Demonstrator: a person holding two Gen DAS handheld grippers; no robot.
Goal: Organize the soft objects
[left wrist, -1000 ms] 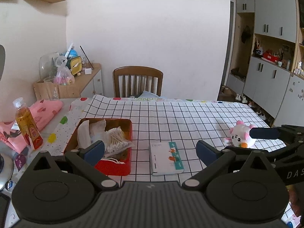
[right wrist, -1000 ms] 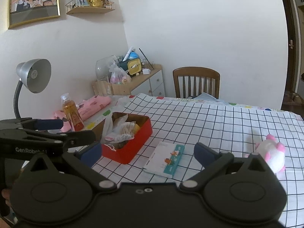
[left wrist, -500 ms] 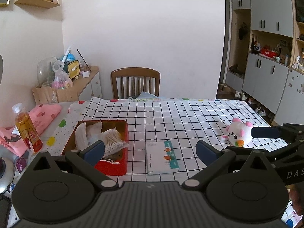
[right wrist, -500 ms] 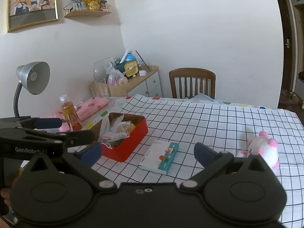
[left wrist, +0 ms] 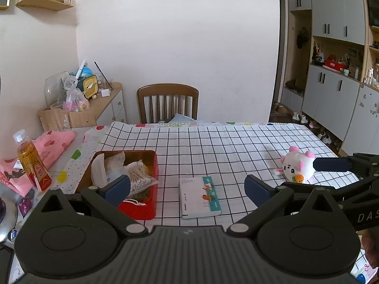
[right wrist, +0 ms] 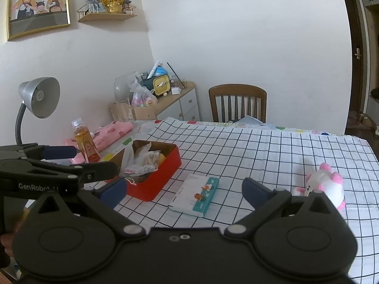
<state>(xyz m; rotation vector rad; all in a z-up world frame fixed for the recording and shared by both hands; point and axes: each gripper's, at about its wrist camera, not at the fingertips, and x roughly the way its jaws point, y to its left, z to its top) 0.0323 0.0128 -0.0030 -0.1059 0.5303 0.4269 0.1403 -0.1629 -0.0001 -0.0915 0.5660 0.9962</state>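
Both grippers hang spread and empty above the near edge of the desk (left wrist: 213,142): the left gripper (left wrist: 187,188) sits over the packet (left wrist: 199,196), the right gripper (right wrist: 183,190) likewise. The plush toy (right wrist: 324,187) lies on the checked cloth, well off to the right of both, apart from the red box (left wrist: 142,203), which already holds bags and cotton swabs. A likely slip: the toy is round and squashy, so a shallow pinch may squeeze it out sideways. Dragging it could also ruck the cloth.
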